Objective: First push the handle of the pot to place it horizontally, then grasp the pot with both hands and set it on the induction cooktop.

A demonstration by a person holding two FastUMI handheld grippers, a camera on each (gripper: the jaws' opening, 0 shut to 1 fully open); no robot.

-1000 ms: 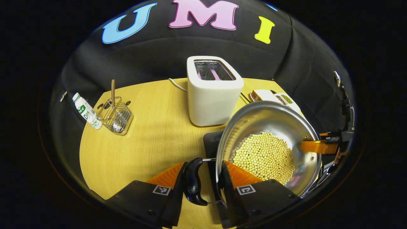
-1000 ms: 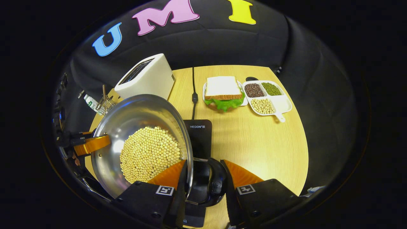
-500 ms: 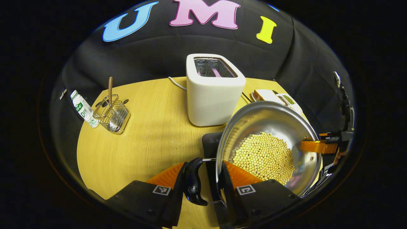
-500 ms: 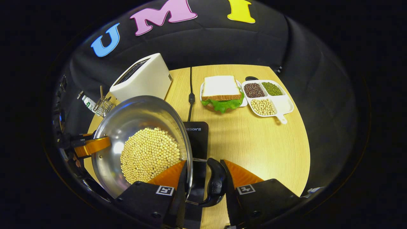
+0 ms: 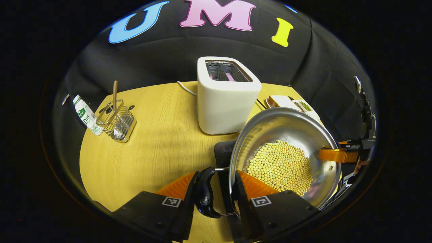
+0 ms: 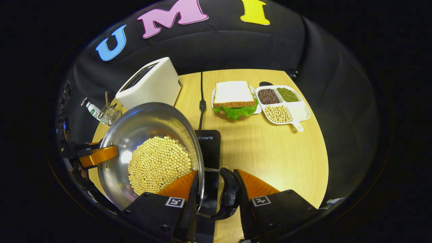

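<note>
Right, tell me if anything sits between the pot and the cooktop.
Nothing visible does. The pot, held by its handles in the left gripper and right gripper, is over the cooktop, whose visible surface is bare. The toaster stands behind it.

Polished metal pot (image 5: 287,131), glossy black cooktop (image 6: 207,148), matt wood-grain table (image 6: 276,148).

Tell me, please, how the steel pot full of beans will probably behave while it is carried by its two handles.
The pot looks rigid but probably heavy, since beans fill its bottom. The loose beans may slide if it tilts. Its handle hangs on thin wire, so it might swing.
</note>
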